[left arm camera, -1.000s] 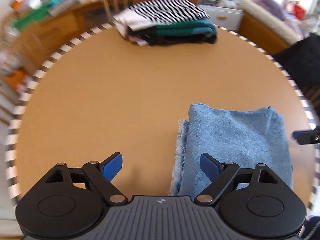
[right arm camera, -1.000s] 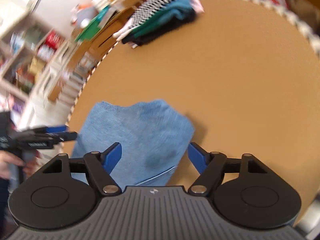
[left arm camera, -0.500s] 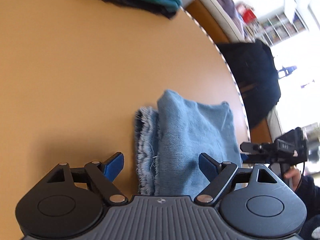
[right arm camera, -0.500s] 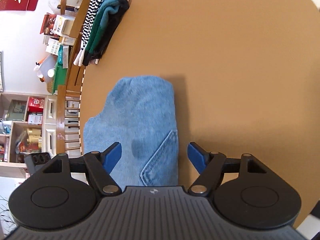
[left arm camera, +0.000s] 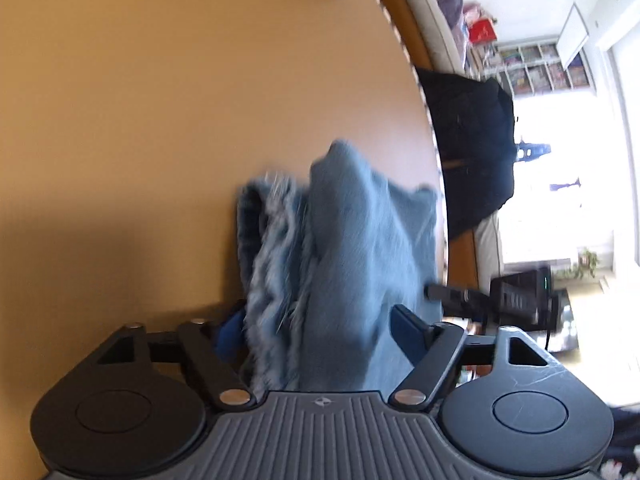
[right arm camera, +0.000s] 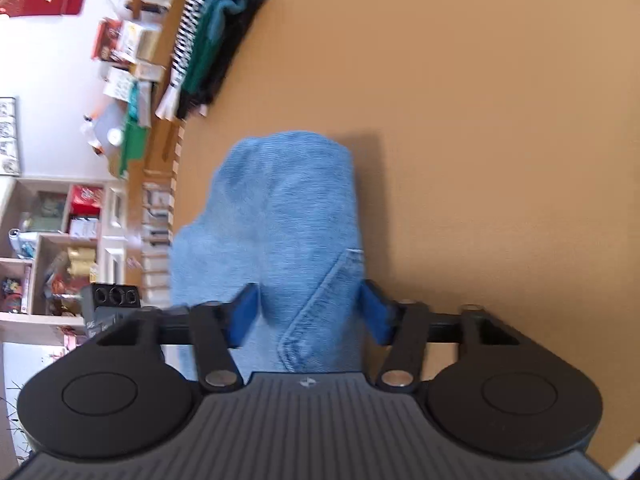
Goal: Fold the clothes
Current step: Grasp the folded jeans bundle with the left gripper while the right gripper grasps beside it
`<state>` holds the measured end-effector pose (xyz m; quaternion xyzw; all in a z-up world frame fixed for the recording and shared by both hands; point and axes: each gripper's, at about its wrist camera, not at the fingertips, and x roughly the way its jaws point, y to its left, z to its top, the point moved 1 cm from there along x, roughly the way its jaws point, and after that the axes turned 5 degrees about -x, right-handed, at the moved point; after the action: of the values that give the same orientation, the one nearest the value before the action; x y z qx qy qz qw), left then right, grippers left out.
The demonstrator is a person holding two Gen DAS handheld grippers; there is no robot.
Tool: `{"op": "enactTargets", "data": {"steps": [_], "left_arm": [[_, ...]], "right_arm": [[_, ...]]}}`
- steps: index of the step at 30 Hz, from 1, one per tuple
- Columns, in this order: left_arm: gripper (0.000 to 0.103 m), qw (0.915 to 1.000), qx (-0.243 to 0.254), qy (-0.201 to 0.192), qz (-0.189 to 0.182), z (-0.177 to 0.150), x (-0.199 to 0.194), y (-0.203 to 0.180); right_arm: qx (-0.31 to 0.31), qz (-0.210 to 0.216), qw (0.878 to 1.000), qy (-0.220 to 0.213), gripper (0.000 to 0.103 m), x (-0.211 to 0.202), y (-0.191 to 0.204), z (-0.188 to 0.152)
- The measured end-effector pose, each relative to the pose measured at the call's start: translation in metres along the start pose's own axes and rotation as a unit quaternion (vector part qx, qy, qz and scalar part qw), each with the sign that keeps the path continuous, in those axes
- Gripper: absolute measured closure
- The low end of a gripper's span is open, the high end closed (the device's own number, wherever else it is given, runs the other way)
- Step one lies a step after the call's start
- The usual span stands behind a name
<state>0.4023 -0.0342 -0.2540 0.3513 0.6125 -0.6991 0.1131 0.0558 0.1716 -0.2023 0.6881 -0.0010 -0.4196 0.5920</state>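
Left gripper (left arm camera: 320,330): blue-padded fingers wide apart, w/ the folded light-blue denim garment (left arm camera: 344,256) running up between them; the frayed edge bundle covers most of the left pad, right pad sits just beside the cloth. Can't tell if either pad presses it. Right gripper (right arm camera: 310,314): fingers spread, straddling the pocket end of the same garment, pads at or nearly at its sides; grip not clear. One denim piece, lying on the round tan table (right arm camera: 480,120) near its striped rim. One stack of folded clothes (right arm camera: 212,36), striped top layer, at the far edge, well apart.
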Motion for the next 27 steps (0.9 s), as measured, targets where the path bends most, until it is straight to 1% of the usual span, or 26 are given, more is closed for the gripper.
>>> {"op": "enactTargets", "data": {"steps": [2,5,7,8,10,11,12,14,16,18,19,23,27], "left_arm": [[0.031,0.9998,0.007,0.021,-0.002,-0.016,0.010,-0.003],[0.031,0.9998,0.003,0.017,-0.005,-0.032,0.025,-0.007],[0.031,1.0000,-0.001,0.004,0.001,-0.037,0.029,-0.010],[0.031,1.0000,-0.003,-0.002,0.004,-0.039,0.030,-0.012],[0.033,0.9998,-0.001,-0.011,0.014,-0.043,0.034,-0.016],[0.033,0.9997,0.005,-0.013,0.022,-0.044,0.036,-0.019],[0.033,0.9994,0.010,-0.014,0.031,-0.044,0.037,-0.023],[0.033,0.9982,0.017,-0.014,0.056,-0.045,0.041,-0.033],[0.033,0.9949,0.032,-0.014,0.094,-0.045,0.045,-0.046],[0.035,0.9903,0.050,-0.014,0.128,-0.048,0.050,-0.057],[0.036,0.9888,0.053,-0.015,0.138,-0.048,0.053,-0.061],[0.040,0.9872,0.053,-0.024,0.149,-0.050,0.055,-0.065],[0.044,0.9858,0.053,-0.034,0.156,-0.058,0.038,-0.062]], "right_arm": [[0.002,0.000,1.000,0.018,0.050,-0.005,-0.004,0.000],[-0.016,-0.014,0.999,0.044,0.048,-0.016,-0.005,-0.005],[-0.021,-0.022,0.998,0.063,0.041,-0.022,-0.005,-0.009],[-0.026,-0.024,0.997,0.075,0.041,-0.025,-0.005,-0.010],[-0.046,-0.034,0.995,0.087,0.049,-0.028,-0.003,-0.013],[-0.056,-0.036,0.994,0.086,0.051,-0.028,-0.001,-0.014],[-0.061,-0.038,0.994,0.085,0.056,-0.027,0.000,-0.015],[-0.062,-0.042,0.994,0.080,0.057,-0.023,0.004,-0.016],[-0.091,-0.054,0.991,0.082,0.059,-0.023,0.010,-0.019],[-0.091,-0.056,0.991,0.083,0.061,-0.024,0.010,-0.020],[-0.088,-0.056,0.991,0.084,0.061,-0.025,0.010,-0.020],[-0.085,-0.055,0.991,0.088,0.060,-0.021,0.010,-0.016],[-0.086,-0.056,0.991,0.090,0.060,-0.022,0.010,-0.017]]}}
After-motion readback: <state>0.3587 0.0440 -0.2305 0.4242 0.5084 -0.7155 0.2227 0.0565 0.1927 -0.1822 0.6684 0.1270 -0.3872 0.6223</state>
